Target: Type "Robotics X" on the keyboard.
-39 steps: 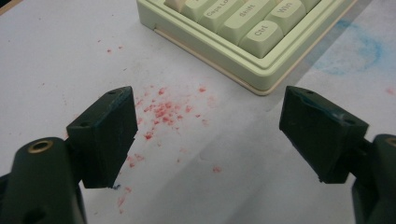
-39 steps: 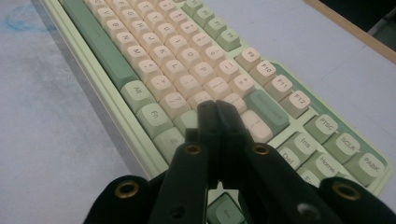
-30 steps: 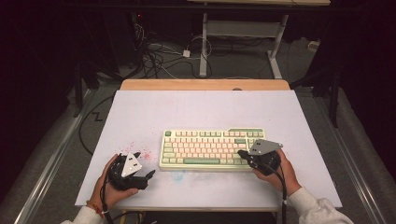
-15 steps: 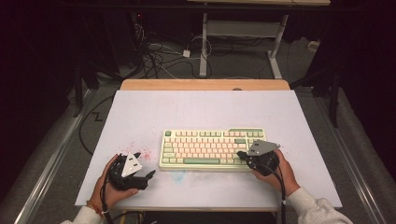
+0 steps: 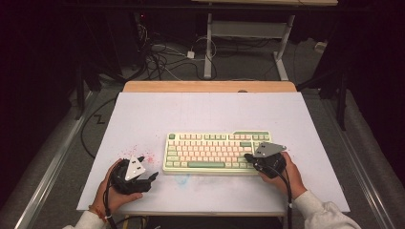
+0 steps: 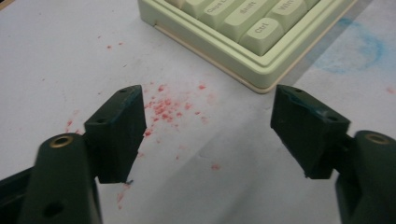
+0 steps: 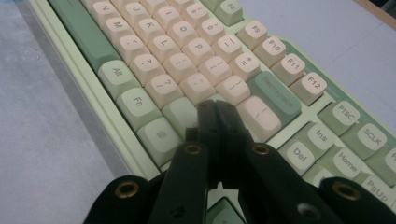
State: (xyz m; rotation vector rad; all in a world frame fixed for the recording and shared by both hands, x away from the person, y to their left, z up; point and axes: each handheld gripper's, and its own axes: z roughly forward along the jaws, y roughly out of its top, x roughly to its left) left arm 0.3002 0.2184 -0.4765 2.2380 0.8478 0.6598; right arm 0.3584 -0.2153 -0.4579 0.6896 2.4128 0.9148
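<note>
White sheeting covers the table [image 5: 143, 119], with dark floor and loose cables beyond its far edge. At the left, near the front edge, the left gripper [image 5: 152, 177] rests in the person's hand beside a patch of red specks [image 6: 163, 109]. Its jaws stand apart with nothing between them, though they have just been closing a little; in the left gripper view they frame bare sheet, with the keyboard's near corner and its Ctrl key [image 6: 265, 31] just ahead.

In the middle lies the keyboard [image 5: 210, 150], cream and green, square to the front edge, with a faint blue smudge [image 5: 184, 179] on the sheet before it.

At the right, the right gripper [image 5: 248, 156] has its jaws pressed together, empty, and their joined tip sits over the keys at the keyboard's right end. In the right gripper view the tip covers the cream keys below Backspace [image 7: 275, 93]; whether it touches a key I cannot tell.

The step in hand looks like key-pressing with the closed right tip as a poker. The next move likely calls for a short, straight push onto one key, clear of its neighbours, while the left gripper closes and comes in over the left keys.
</note>
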